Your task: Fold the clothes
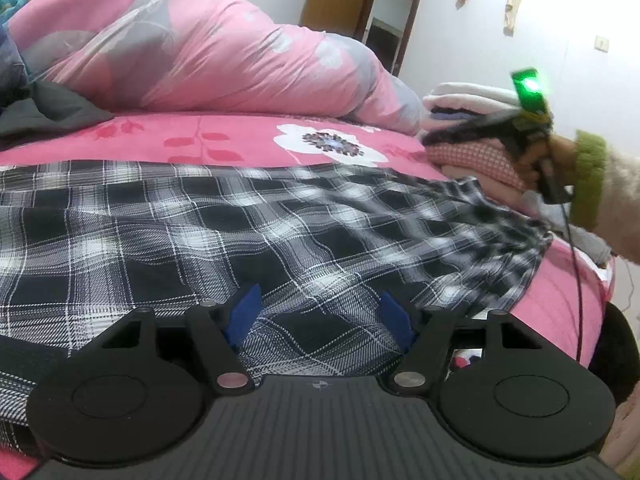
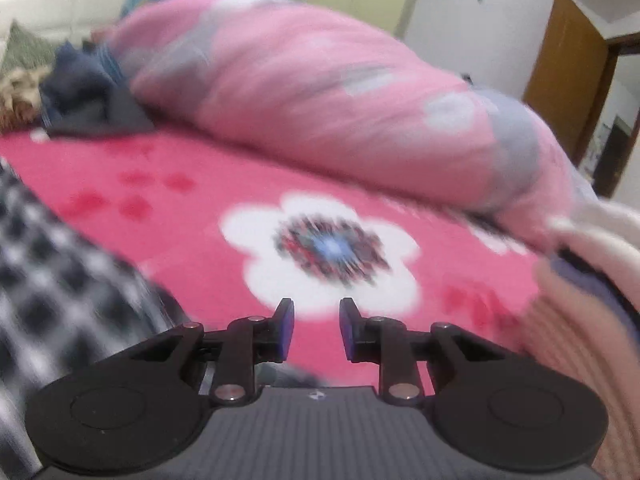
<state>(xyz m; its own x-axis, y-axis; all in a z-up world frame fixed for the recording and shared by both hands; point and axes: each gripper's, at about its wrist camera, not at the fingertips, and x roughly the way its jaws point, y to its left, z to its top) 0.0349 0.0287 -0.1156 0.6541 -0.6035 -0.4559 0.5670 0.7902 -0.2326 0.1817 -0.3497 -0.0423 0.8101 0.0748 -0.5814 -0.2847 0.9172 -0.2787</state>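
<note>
Showing plaid garment whole, left view only

1 plaid garment, 1 duvet, 1 folded stack, 2 grippers.

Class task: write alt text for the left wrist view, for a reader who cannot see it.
An open left claw hovers over a black-and-white plaid garment spread on a pink floral bed sheet. At right a hand holds the blurred right claw near a stack of folded clothes; a pink duvet lies behind.
</note>
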